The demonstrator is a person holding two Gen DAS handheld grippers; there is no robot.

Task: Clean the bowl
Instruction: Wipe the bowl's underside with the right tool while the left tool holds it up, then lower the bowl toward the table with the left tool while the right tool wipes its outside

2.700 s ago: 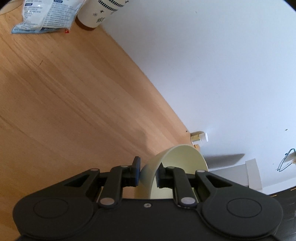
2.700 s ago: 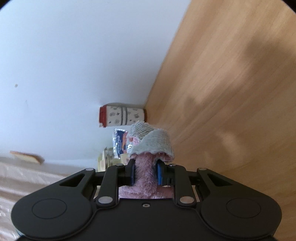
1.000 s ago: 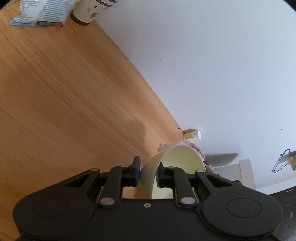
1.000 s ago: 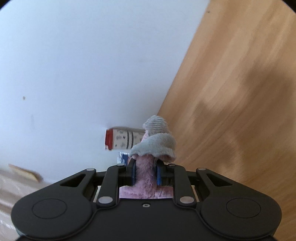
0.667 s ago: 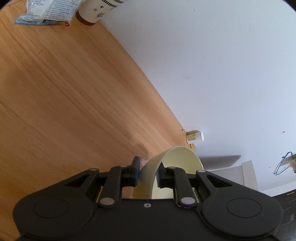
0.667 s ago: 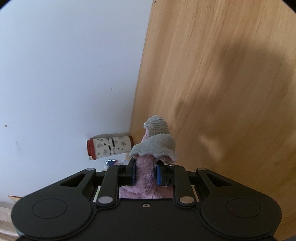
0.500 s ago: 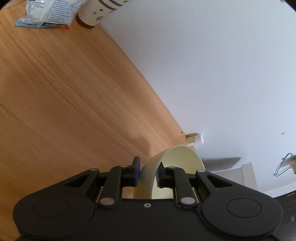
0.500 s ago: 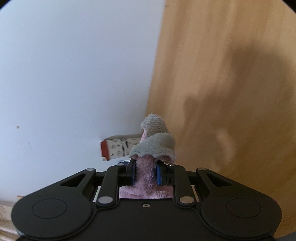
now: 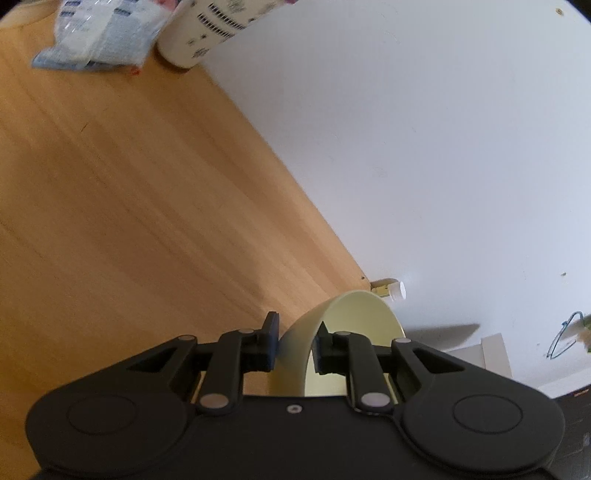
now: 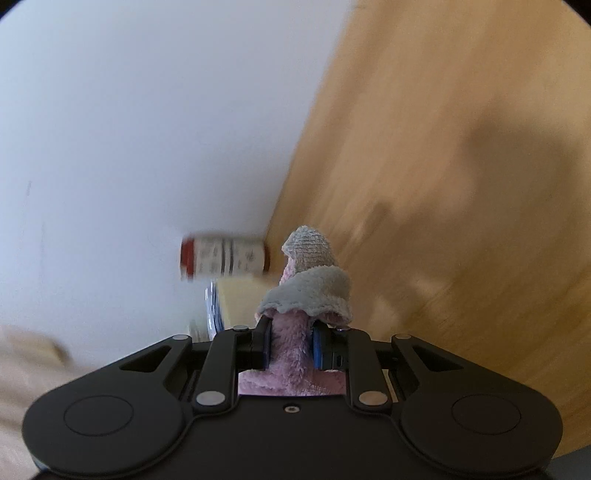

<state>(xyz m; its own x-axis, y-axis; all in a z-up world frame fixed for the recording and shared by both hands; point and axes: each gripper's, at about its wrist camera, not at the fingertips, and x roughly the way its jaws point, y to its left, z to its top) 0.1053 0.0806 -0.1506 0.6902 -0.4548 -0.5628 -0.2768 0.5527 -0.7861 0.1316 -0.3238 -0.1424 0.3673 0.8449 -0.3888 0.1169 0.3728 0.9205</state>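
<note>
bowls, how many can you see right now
1. The bowl is pale yellow and clamped at its rim by the left gripper, held above the table. The right wrist view shows only a cloth in the right gripper; others may be out of frame.

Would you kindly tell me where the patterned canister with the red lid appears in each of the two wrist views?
Left wrist view: the canister stands at the top edge, left of centre, against the wall, beside a blue packet; its lid is cut off.
Right wrist view: the canister sits mid-frame, left of the cloth, blurred.
Shared landmark: the seam where the wooden table meets the white wall.
</note>
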